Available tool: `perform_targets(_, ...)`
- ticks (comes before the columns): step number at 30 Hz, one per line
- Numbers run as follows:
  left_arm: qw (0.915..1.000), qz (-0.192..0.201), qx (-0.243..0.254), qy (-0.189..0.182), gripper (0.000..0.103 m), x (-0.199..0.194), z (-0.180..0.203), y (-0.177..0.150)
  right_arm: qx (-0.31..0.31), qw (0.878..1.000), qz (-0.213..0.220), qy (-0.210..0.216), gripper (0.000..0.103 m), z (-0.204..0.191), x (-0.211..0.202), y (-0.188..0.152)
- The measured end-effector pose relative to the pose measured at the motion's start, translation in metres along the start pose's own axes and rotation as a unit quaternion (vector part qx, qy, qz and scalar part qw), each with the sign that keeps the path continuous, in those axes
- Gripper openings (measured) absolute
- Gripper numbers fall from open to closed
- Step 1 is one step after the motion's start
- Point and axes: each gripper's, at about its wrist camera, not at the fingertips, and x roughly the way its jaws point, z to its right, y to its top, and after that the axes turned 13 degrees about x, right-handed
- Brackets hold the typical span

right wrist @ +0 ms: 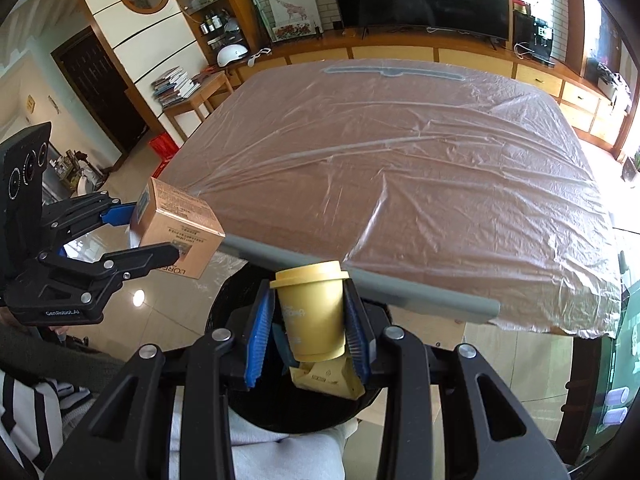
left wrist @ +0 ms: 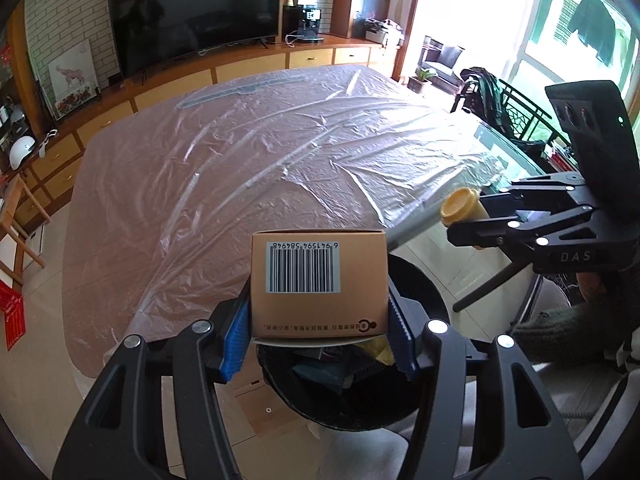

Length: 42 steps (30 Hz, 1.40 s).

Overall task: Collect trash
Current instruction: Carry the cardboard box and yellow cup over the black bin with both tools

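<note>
Above the black bin (right wrist: pixel 240 400), left gripper (left wrist: pixel 318 316) jaws clamp the box (left wrist: pixel 318 284), right gripper (right wrist: pixel 308 332) jaws the yellow cup (right wrist: pixel 312 312).

Bright daylight from the windows (left wrist: pixel 560 40) far right of the left jaws, blown-out white glare there, streaky glints on the plastic sheet (left wrist: pixel 260 152) ahead of the jaws, strong fisheye bending, dark vignetted corners, focus sharp

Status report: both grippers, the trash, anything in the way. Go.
Left gripper shut on box. Right gripper shut on cup. Both over bin, trash already inside. Nothing blocking the drop.
</note>
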Motion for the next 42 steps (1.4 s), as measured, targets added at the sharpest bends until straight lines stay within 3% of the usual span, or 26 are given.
perform_targets(11,0.9981,-0.041,0.033,-0.033,0.058,0.02,0.021,-0.015,-0.033,0.999,-0.035,0.004,0.034,-0.006,0.011,-0.021)
perform_targets(23,0.9954,-0.081,0.04,-0.032,0.058,0.049,0.024,-0.031,-0.044,0.997,-0.067,-0.008,0.034,0.0,0.04,-0.032)
perform_targets(42,0.9902,-0.126,0.058,-0.016,0.058,0.083,0.029,-0.047,-0.065,0.993,-0.083,-0.045,0.034,-0.004,0.082,-0.045)
